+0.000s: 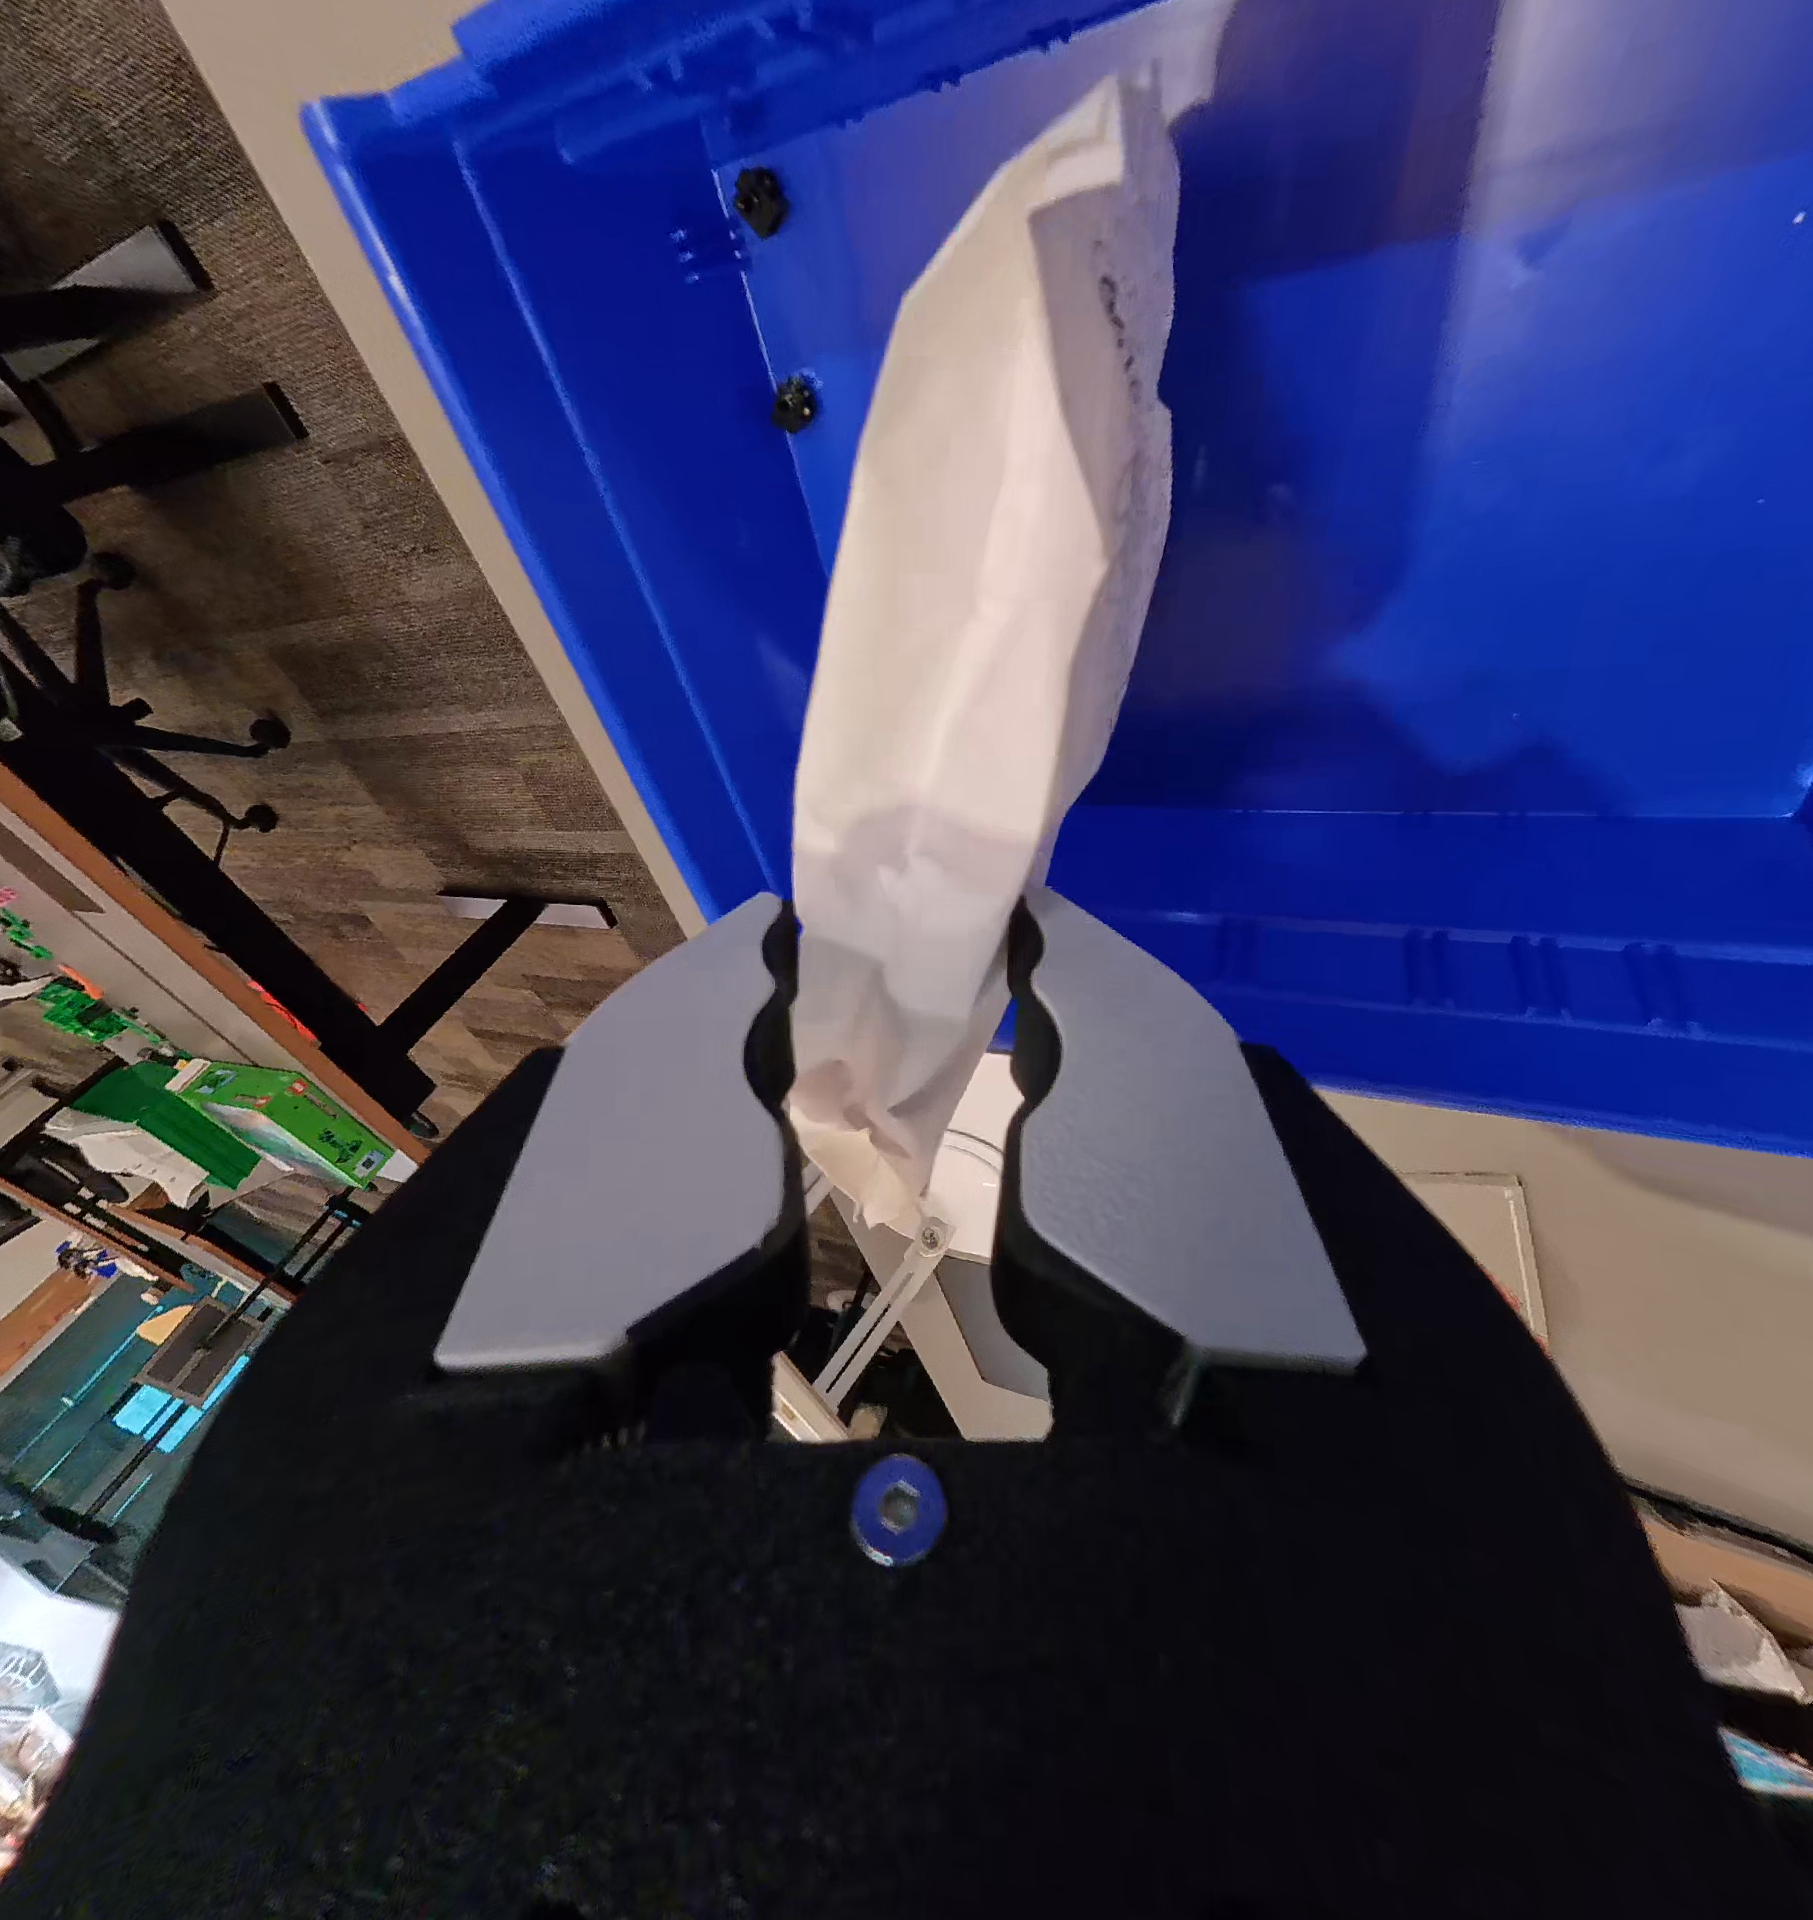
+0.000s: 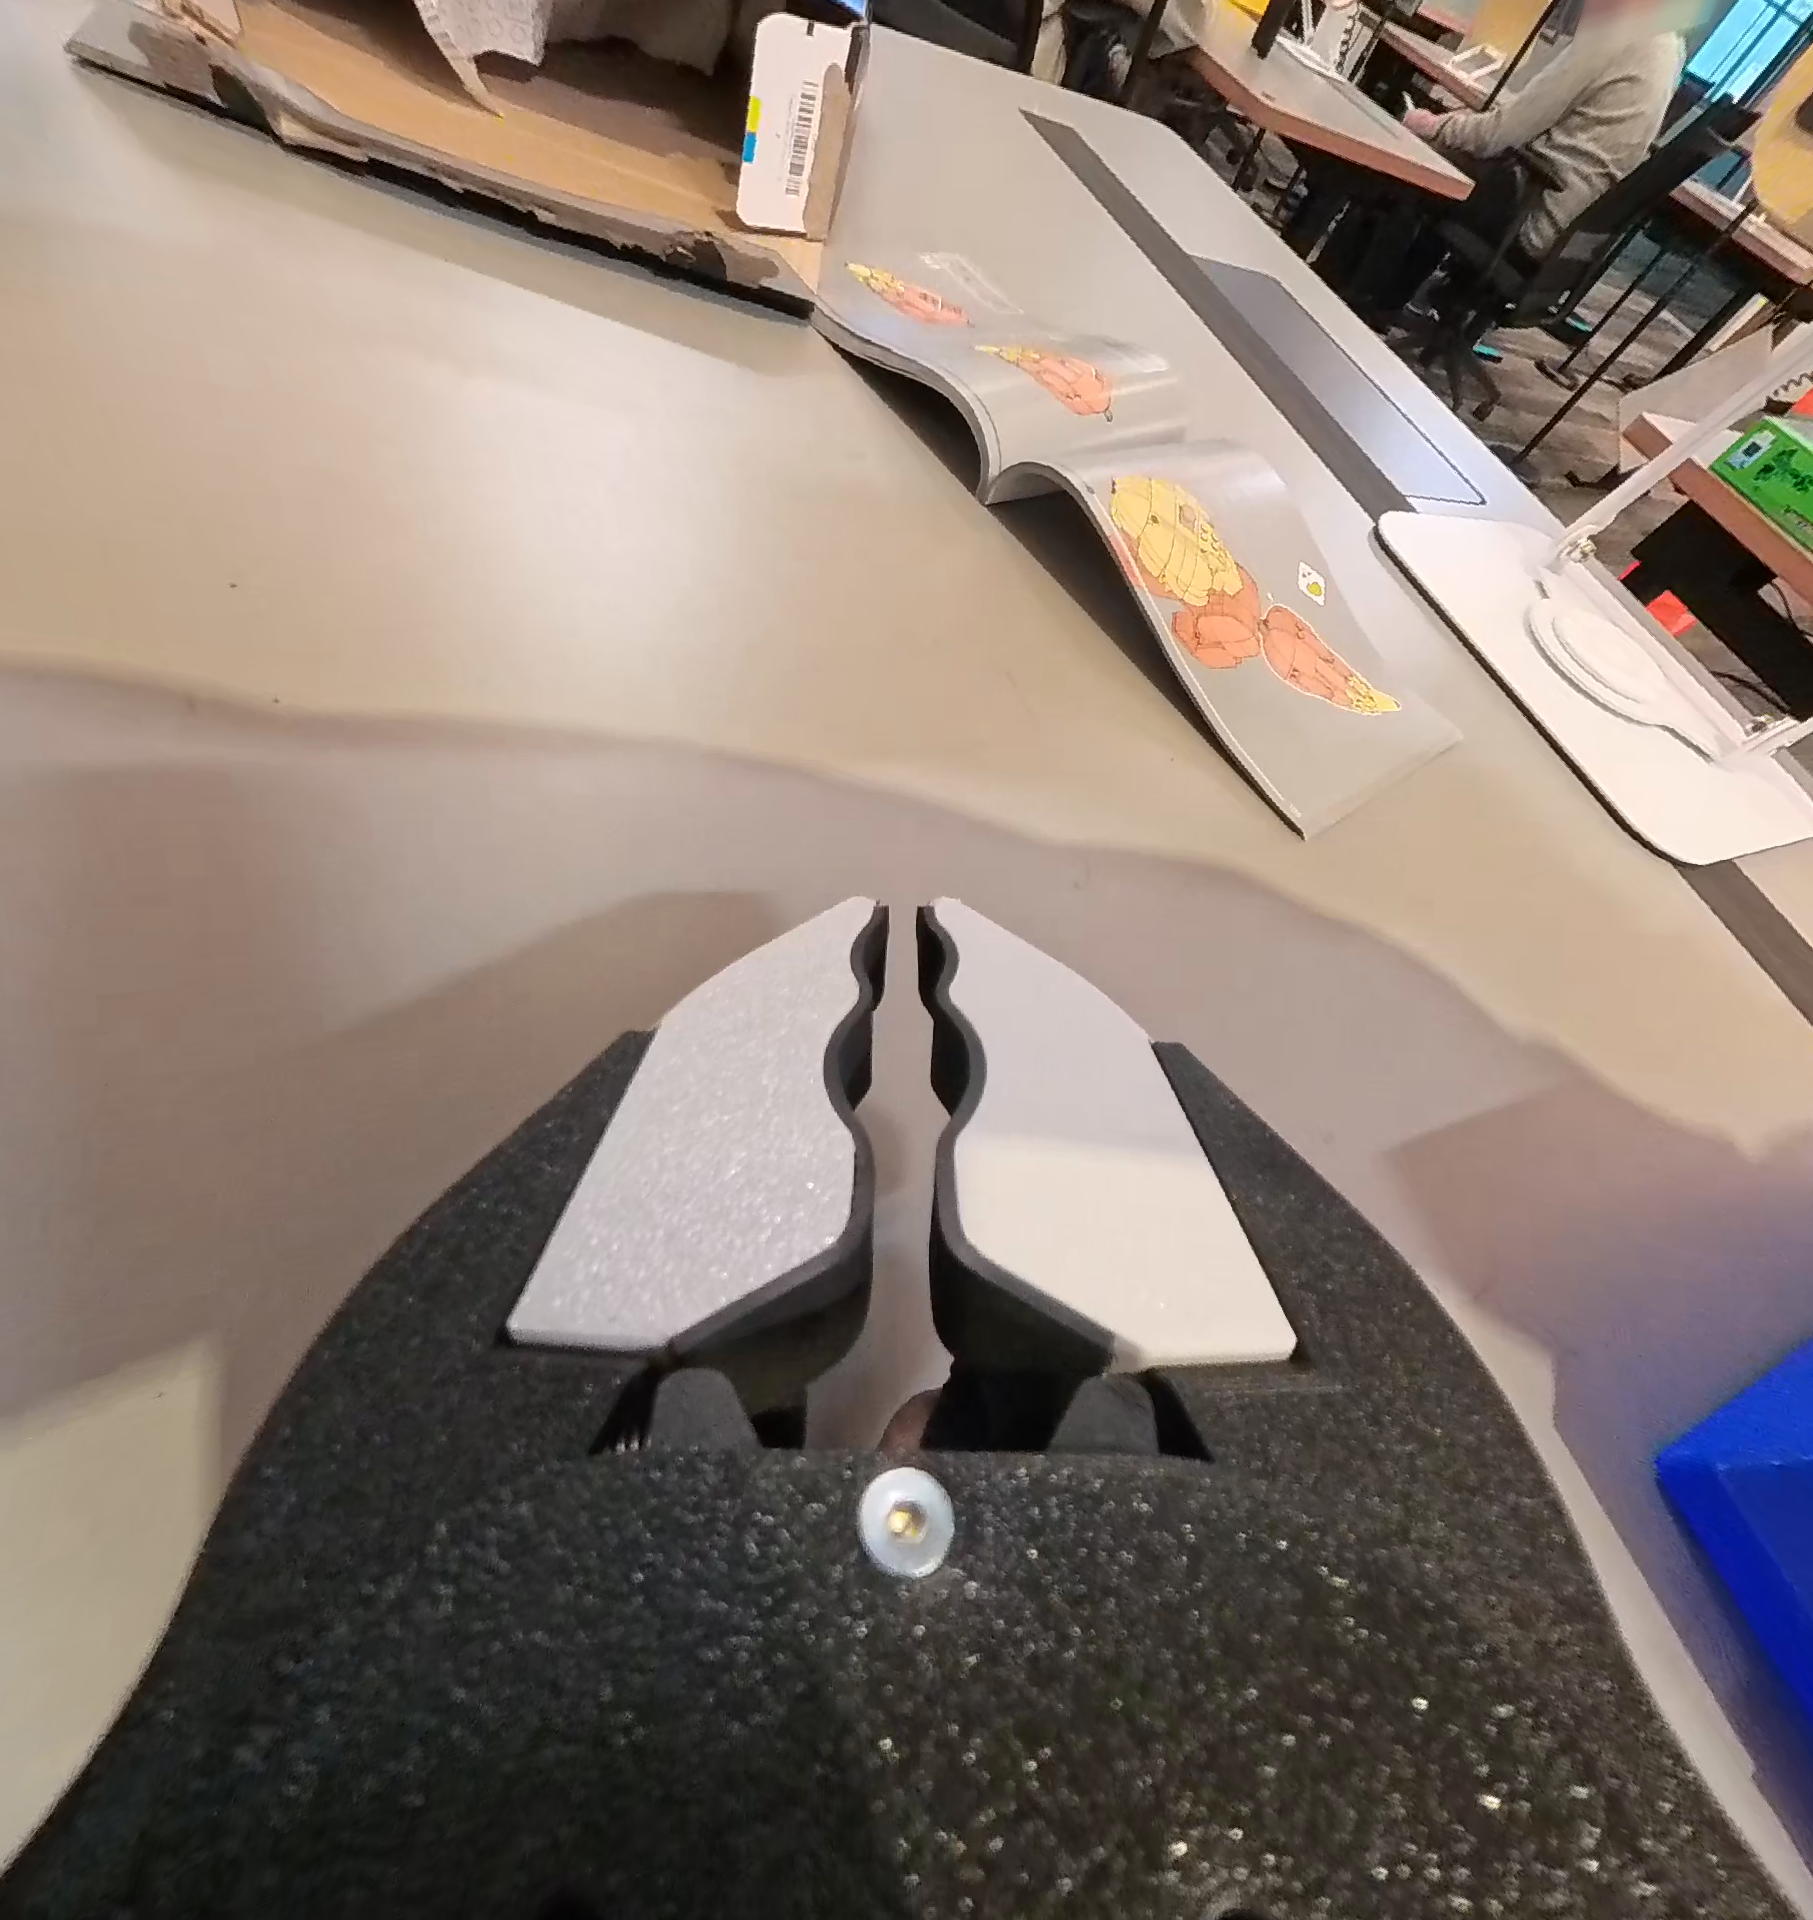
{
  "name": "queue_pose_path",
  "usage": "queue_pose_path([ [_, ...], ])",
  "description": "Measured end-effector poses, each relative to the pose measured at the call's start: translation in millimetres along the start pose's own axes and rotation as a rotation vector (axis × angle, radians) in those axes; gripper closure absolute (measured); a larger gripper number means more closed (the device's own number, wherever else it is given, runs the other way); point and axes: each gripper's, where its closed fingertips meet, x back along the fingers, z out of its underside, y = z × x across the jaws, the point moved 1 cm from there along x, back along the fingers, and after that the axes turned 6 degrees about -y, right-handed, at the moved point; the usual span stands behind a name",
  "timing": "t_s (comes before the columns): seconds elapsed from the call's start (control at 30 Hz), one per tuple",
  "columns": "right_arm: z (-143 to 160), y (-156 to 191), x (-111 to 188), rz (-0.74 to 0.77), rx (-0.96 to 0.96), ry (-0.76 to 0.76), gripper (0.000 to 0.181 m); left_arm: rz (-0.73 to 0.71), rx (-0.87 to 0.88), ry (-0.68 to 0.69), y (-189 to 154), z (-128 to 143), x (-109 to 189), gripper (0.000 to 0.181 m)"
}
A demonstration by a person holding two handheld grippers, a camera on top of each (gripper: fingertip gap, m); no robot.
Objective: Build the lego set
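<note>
My left gripper (image 1: 902,920) is shut on a white paper bag (image 1: 995,582). The bag hangs stretched out from the fingers over the open inside of a big blue plastic bin (image 1: 1453,520). Two small black pieces (image 1: 793,400) lie along the bin's inner wall. My right gripper (image 2: 904,912) is shut and empty, low over the beige table (image 2: 414,499). An open instruction booklet (image 2: 1172,499) with orange and yellow drawings lies ahead of it to the right. A corner of the blue bin (image 2: 1775,1496) shows at the lower right of the right wrist view.
A flattened cardboard box (image 2: 528,135) and a small white carton (image 2: 793,125) lie at the table's far edge. A white lamp base (image 2: 1608,665) stands right of the booklet. A seated person (image 2: 1577,114), desks, chairs and a green box (image 1: 247,1122) are beyond. Some 40 cm of space lies between my two pairs of fingers.
</note>
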Motion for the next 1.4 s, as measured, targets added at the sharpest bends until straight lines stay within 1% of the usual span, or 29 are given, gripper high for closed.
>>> queue_pose_path([
  [0.1,0.2,-0.2,0.1,-0.001,-0.002,0.000,0.176,0.010,0.002,-0.036,-2.4,-5.1,5.4,0.151],
  [0.3,0.6,-0.1,0.0,-0.005,-0.006,0.002,0.176,-0.015,0.016,-0.055,2.2,-4.9,15.2,0.148],
  [0.53,1.1,-0.6,-0.2,-0.008,-0.015,0.004,0.176,-0.019,0.035,-0.101,2.6,-3.7,35.1,0.148],
  [0.7,1.3,-0.5,-0.3,-0.009,-0.015,0.005,0.175,-0.016,0.043,-0.096,1.3,3.7,40.9,0.148],
  [1.03,1.4,-0.7,-0.4,-0.011,-0.019,0.006,0.175,-0.026,0.048,-0.122,2.0,9.3,58.3,0.148],
  [1.23,1.5,-0.6,-0.6,-0.012,-0.021,0.006,0.175,-0.032,0.069,-0.177,3.0,7.0,69.0,0.149],
  [1.3,1.5,-0.4,-0.7,-0.012,-0.020,0.007,0.175,-0.011,0.060,-0.161,-1.6,9.7,68.2,0.148],
  [1.33,1.6,-0.3,-0.8,-0.013,-0.018,0.008,0.175,-0.031,0.046,-0.161,0.1,11.0,69.4,0.148],
  [1.37,1.7,-0.1,-0.9,-0.013,-0.017,0.009,0.175,-0.038,0.059,-0.184,1.4,8.8,70.8,0.149],
  [1.4,1.7,0.1,-1.0,-0.013,-0.016,0.010,0.175,-0.015,0.083,-0.200,-0.9,6.3,70.2,0.150],
])
